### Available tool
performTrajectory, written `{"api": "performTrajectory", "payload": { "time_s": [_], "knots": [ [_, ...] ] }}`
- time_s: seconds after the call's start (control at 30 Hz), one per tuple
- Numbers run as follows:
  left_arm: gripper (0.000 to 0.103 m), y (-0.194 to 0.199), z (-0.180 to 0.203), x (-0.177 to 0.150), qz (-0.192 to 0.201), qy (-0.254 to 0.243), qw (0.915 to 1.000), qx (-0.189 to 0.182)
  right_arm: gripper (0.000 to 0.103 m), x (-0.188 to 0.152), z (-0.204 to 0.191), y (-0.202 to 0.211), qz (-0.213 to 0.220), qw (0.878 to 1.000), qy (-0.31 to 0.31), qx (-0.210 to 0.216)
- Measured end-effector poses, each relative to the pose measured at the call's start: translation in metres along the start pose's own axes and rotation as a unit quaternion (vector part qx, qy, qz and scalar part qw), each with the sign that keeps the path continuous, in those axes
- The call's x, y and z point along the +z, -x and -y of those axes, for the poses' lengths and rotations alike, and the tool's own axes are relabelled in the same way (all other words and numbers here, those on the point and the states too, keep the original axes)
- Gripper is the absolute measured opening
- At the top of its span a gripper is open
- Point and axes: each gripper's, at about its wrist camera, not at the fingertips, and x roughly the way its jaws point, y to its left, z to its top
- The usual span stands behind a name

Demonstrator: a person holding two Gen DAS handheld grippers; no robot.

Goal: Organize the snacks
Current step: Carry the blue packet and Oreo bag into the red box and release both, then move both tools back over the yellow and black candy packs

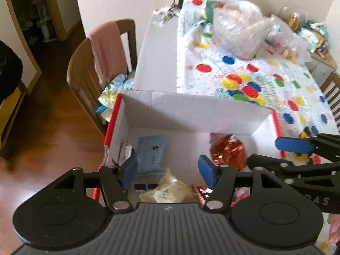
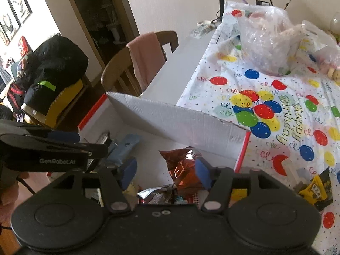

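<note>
Blue pads on the left gripper [image 1: 167, 170] stand spread apart with nothing between them; they hang over the white cardboard box [image 1: 191, 114], lower centre of the left wrist view. The right gripper [image 2: 165, 173] is likewise spread and empty, low centre of its own view, above the same box.

Below the left gripper, inside the box, lie a blue-grey packet [image 1: 150, 154] left of centre, a pale cream wrapper [image 1: 165, 193] at the bottom centre, and a red foil bag [image 1: 228, 153] right of centre. The red foil bag sits just beyond the right gripper's right pad in the right wrist view [image 2: 184, 167], with a silver foil pack [image 2: 157, 194] nearer the camera.

One snack remains outside: a yellow and black packet [image 2: 316, 189] on the balloon tablecloth [image 2: 276, 110], lower right of the right wrist view, beyond the box's red-edged wall. It lies to the right of the right gripper, long axis apparently slanting from upper left to lower right. The right gripper is judged the nearer hand; the left would have to cross the box.

A clear plastic bag [image 2: 267, 40], contents unclear, sits at upper right, well apart.
</note>
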Motion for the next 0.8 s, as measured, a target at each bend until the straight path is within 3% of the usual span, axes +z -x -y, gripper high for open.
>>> {"api": "performTrajectory", "payload": {
  "time_s": [0.17,0.27,0.57,0.63,0.8],
  "knots": [
    [0.063,0.021,0.014,-0.008,0.027,-0.006,0.9995,-0.012,0.068,-0.008,0.005,0.022,0.018,1.000,-0.010,0.006],
    [0.073,0.032,0.022,-0.013,0.046,-0.005,0.9987,-0.020,0.073,-0.013,0.008,0.037,0.032,0.999,-0.012,0.010],
    [0.077,0.061,0.060,-0.026,0.093,-0.017,0.9945,-0.045,0.086,-0.032,0.033,0.089,0.082,0.996,-0.028,0.024],
    [0.078,0.065,0.070,-0.029,0.104,-0.017,0.9934,-0.046,0.094,-0.036,0.040,0.100,0.094,0.995,-0.030,0.028],
    [0.083,0.070,0.098,-0.034,0.121,-0.025,0.9906,-0.060,0.097,-0.048,0.064,0.126,0.115,0.992,-0.034,0.028]
  ]
}}
